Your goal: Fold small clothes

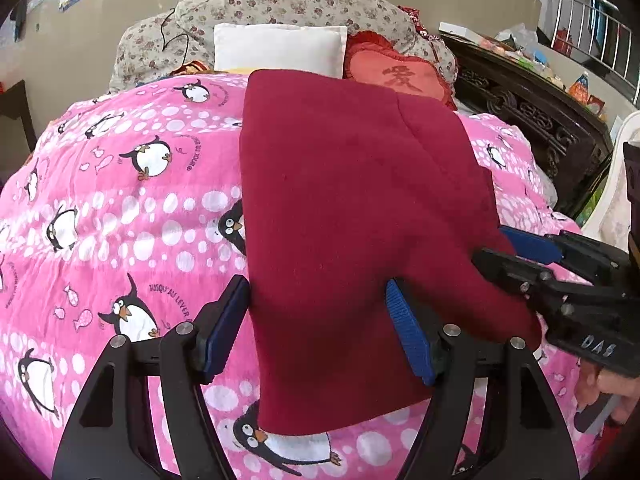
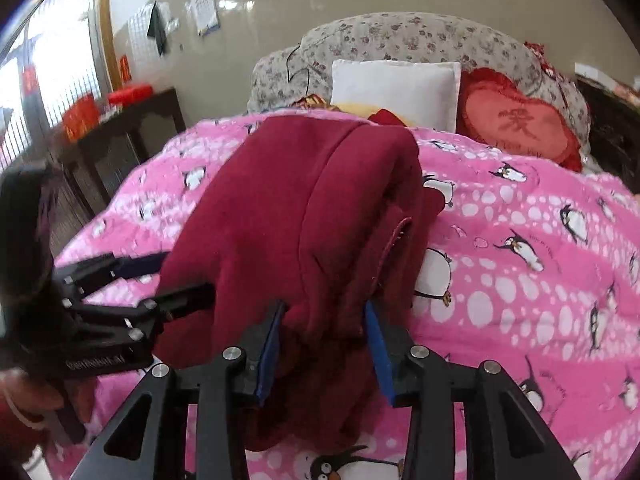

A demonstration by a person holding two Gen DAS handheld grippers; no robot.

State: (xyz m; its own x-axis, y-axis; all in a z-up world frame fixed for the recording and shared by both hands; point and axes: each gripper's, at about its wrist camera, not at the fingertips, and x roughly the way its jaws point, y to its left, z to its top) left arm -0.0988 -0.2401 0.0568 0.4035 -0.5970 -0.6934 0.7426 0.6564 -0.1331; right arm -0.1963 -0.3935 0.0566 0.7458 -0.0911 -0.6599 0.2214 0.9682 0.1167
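We see a dark red garment lying on a pink penguin blanket that covers the bed. In the left wrist view its left edge runs almost straight from the far side to the near side, and its near hem lies on the blanket close to the camera. To the left of this edge we have a wide area of bare blanket. On the right, only a narrow strip of blanket shows before the dark carved wooden furniture. At the far end of the bed a white pillow and a red heart cushion stand just behind the far edge of the garment, with a floral bolster behind them.

In the right wrist view the garment is folded over, with several layers bunched on its right side. To the right of it the blanket is bare up to the border of the picture.

Our left gripper has its blue pads wide apart. The near left part of the garment lies between them, the left pad at the cloth edge, the right pad above the cloth. They do not press it.

Our right gripper has its pads narrower, one on each side of a thick bunch of red cloth. The pads touch the cloth on both sides, so it is clamped on the garment. In the left wrist view this gripper comes in from the right at the right border of the garment.
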